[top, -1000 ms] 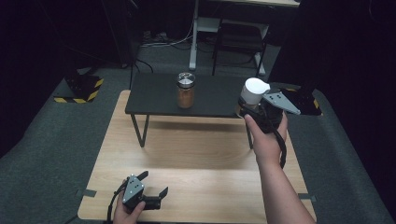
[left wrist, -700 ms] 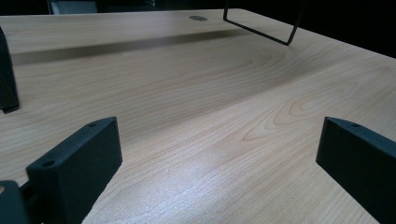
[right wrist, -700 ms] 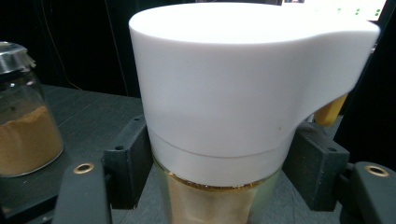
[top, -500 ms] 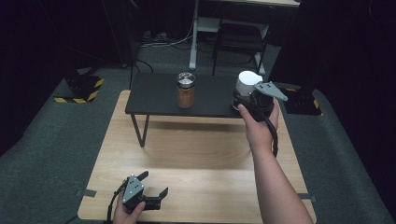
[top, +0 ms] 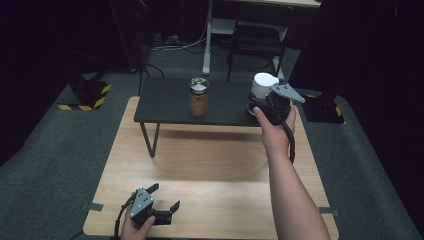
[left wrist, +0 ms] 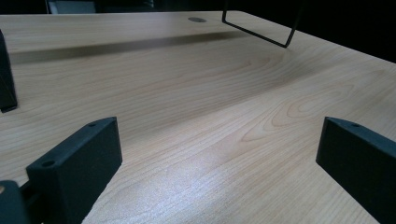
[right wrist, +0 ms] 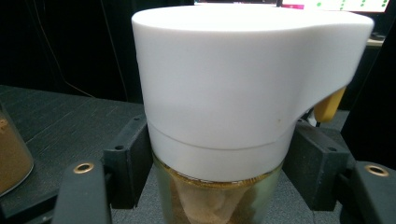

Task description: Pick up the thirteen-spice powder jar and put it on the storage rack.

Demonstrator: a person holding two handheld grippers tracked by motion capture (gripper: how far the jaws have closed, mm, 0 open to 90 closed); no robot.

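We see the right claw (top: 261,102) clamped on a white-lidded jar (right wrist: 219,107) of brown powder, held over the right end of the black shelf (top: 165,102). A second jar (top: 198,96) stands mid-shelf, well apart. The left claw (top: 165,204) rests on the wooden desk (top: 210,165), jaws apart, holding nothing.

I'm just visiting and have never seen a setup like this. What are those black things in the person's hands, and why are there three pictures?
Those are hand-held grippers, two-jawed tongs with a camera on each. One picture looks down from above; the other two look along each gripper's jaws. The left gripper rests open and empty on the wooden table. The right gripper is shut on a white-capped jar of brown contents, at the right end of a small black shelf that stands on the table. A second jar, brown-filled with a metal lid, stands on that shelf, apart from the held one.
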